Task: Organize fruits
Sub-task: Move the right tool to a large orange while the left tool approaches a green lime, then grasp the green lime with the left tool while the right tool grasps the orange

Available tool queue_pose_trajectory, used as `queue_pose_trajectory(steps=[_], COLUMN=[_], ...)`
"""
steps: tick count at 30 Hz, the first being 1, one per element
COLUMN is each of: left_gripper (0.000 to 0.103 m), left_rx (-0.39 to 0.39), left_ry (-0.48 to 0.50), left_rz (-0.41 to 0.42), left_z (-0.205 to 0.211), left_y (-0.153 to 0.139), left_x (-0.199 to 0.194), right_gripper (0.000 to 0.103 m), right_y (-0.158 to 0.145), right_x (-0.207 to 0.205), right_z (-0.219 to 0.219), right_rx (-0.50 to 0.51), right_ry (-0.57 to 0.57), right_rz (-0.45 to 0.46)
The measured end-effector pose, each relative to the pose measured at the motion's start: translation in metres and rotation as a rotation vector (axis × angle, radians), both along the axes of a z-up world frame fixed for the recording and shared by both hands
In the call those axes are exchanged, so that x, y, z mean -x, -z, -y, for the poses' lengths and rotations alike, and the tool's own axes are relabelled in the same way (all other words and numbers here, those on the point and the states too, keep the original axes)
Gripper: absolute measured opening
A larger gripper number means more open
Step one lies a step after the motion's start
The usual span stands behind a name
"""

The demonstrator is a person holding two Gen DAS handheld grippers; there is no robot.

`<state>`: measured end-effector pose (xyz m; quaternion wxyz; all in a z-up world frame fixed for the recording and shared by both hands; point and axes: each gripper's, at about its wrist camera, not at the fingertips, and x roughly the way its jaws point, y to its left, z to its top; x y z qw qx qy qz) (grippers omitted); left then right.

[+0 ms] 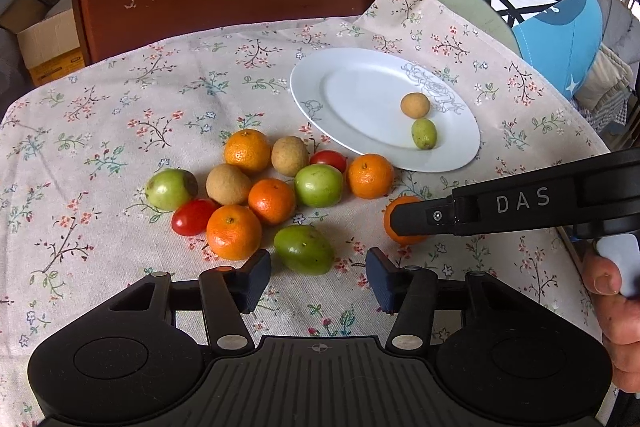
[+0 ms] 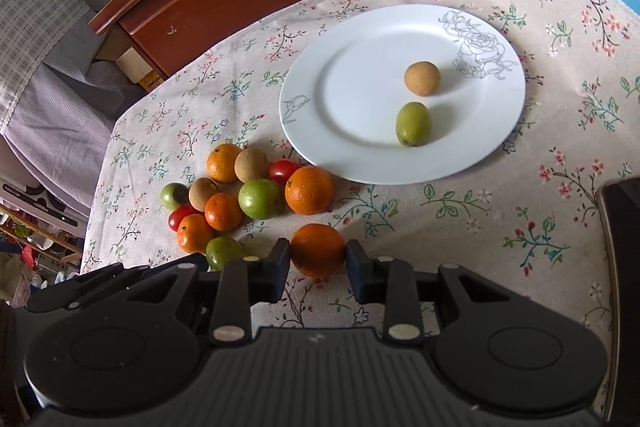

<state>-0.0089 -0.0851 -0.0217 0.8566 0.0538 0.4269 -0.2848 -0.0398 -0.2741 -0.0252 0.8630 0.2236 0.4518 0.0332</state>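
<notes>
One white plate [image 2: 320, 155] sits on the far right of the surface, bearing two fruits: one round brown longan [image 2: 422, 78] and one small green fruit [image 2: 413, 124]. Off the plate there are five oranges: four in the left cluster [image 2: 309, 189] and one apart, nearer right [image 2: 318, 250]. The cluster also holds two brown longans [image 1: 228, 184], two red cherry tomatoes [image 1: 193, 217] and three green fruits [image 1: 319, 185].

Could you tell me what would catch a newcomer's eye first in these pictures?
Probably the bright heap of oranges, green fruits and tomatoes on the floral tablecloth, left of the white plate, which holds just two small fruits. Next, the right tool, shut on an orange near the heap.
</notes>
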Motion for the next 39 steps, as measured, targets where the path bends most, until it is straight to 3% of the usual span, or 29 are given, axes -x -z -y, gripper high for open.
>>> queue_pose_trajectory(steps=[11, 18, 22, 39], left_gripper=[0.050, 0.042, 0.030, 0.030], left_rx=[-0.013, -0.022, -0.035, 0.004], left_ry=[-0.010, -0.013, -0.009, -0.046], left_rz=[0.028, 0.042, 0.051, 0.075], left_z=[0.011, 0.012, 0.012, 0.001], left_y=[0.004, 0.005, 0.005, -0.018], left_x=[-0.004, -0.004, -0.004, -0.001], right_gripper=[0.033, 0.033, 0.030, 0.029], right_y=[0.003, 0.008, 0.008, -0.003], right_x=[-0.003, -0.004, -0.004, -0.003], right_z=[0.005, 0.006, 0.004, 0.000], right_rx=[-0.023, -0.069, -0.059, -0.066], right_ry=[0.024, 0.021, 0.010, -0.018], right_rz=[-0.018, -0.043, -0.039, 0.004])
